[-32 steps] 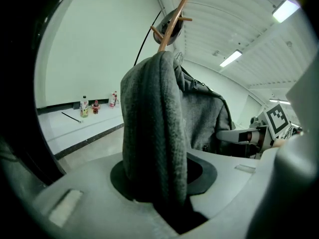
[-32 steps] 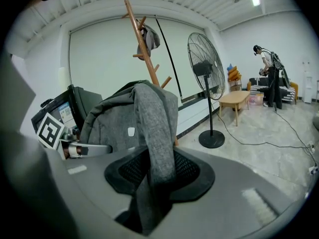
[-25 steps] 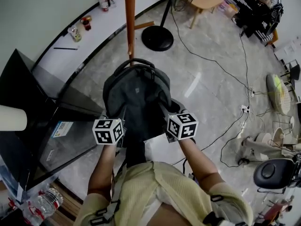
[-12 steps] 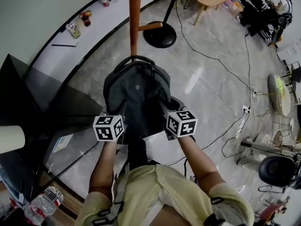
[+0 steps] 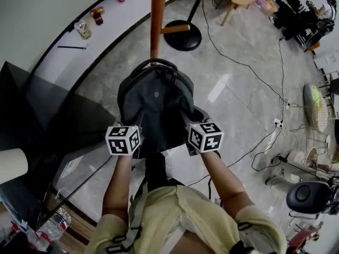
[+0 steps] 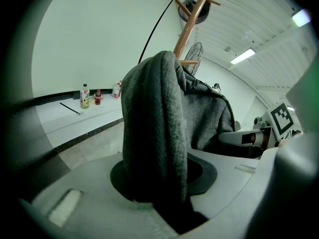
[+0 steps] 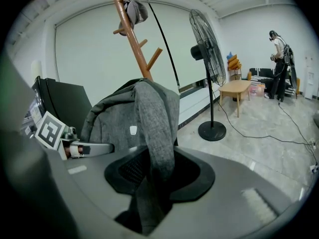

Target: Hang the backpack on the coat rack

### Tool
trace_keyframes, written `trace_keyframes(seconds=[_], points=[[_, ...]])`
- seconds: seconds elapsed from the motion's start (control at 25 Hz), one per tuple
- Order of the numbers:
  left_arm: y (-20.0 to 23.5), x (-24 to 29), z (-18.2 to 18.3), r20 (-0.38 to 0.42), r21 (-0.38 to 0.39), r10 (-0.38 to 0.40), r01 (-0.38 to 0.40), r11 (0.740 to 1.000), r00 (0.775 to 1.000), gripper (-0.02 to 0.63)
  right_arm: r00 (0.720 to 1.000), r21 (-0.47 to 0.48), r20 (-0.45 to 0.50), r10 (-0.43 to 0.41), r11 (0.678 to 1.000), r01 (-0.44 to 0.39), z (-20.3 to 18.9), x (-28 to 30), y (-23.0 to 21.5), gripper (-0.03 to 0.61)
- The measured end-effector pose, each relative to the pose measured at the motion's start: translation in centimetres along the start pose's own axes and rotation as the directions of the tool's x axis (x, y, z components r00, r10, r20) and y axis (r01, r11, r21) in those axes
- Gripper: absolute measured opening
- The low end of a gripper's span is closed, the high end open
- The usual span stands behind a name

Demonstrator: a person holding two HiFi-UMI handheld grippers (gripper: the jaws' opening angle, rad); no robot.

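Observation:
A grey backpack point(image 5: 154, 107) hangs in front of me, held up by its two shoulder straps. My left gripper point(image 5: 136, 134) is shut on the left strap point(image 6: 154, 133), which runs up between its jaws. My right gripper point(image 5: 186, 125) is shut on the right strap point(image 7: 155, 128) in the same way. The wooden coat rack point(image 5: 158, 20) stands just beyond the bag's top handle point(image 5: 154, 63). In the right gripper view its pegs point(image 7: 154, 58) rise above the bag, and a cap point(image 7: 134, 11) hangs near the top. The rack's pole point(image 6: 192, 21) also shows behind the bag in the left gripper view.
A standing fan on a black round base point(image 5: 181, 35) is right of the rack. A dark cabinet point(image 5: 42, 115) is at the left. Bottles point(image 5: 85, 28) stand on a white ledge by the wall. Cables point(image 5: 249, 73) cross the floor. A wooden table point(image 7: 241, 91) and a person point(image 7: 279, 63) are far right.
Both grippers have carried the backpack a little closer to the coat rack's pole, so the top handle now lies right by it. The hold on both straps is the same.

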State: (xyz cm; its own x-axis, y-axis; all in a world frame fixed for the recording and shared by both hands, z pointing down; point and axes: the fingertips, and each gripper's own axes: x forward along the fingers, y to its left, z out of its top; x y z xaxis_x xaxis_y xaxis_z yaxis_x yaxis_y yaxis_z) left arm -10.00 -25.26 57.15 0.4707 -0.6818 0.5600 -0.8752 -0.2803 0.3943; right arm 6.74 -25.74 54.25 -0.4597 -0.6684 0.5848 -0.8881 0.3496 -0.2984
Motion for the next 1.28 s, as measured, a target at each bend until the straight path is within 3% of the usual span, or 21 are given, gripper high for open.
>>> trace_keyframes(seconds=[0.64, 1.28], points=[[1.5, 2.4, -0.4, -0.005, 0.021, -0.015, 0.015, 1.0, 1.0, 0.108, 0.999, 0.029, -0.038, -0.012, 0.999, 0.013, -1.3, 1.8, -0.9, 0.129], [3.9, 5.3, -0.3, 0.073, 0.076, -0.008, 0.002, 0.997, 0.997, 0.12, 0.996, 0.034, -0.086, -0.025, 0.999, 0.028, -2.2, 5.2, -2.0, 0.133]])
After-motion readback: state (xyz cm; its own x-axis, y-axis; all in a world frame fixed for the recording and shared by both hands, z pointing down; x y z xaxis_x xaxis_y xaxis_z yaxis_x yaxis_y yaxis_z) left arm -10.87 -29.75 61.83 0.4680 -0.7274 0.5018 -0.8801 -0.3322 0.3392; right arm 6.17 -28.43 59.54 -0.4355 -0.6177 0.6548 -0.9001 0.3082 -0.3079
